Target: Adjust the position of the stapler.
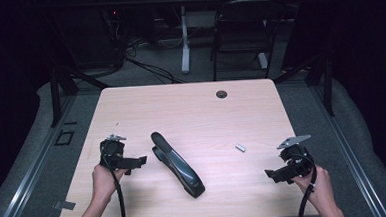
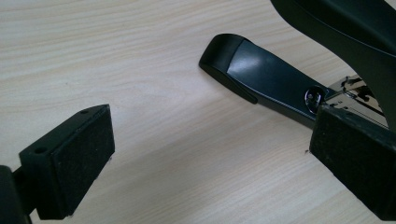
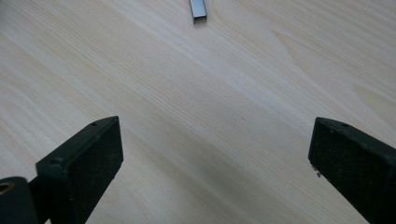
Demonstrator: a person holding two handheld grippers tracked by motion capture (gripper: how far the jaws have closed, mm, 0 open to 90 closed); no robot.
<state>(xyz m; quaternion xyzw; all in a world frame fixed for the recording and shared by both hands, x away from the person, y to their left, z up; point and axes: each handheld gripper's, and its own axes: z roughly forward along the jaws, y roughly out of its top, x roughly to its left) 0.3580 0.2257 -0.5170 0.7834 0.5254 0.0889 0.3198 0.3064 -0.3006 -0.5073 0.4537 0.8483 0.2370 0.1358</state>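
Black left gripper [image 1: 135, 163], black right gripper [image 1: 273, 175], padded square fingers [image 2: 79, 163], grey three-cornered plates, black cables

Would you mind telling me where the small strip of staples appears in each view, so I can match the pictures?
High view: the staple strip lies right of centre on the table, between the black stapler and the right hand-held gripper.
Left gripper view: the strip is not in this picture.
Right gripper view: at the top edge, just left of centre.
Shared landmark: the light wood-grain tabletop.
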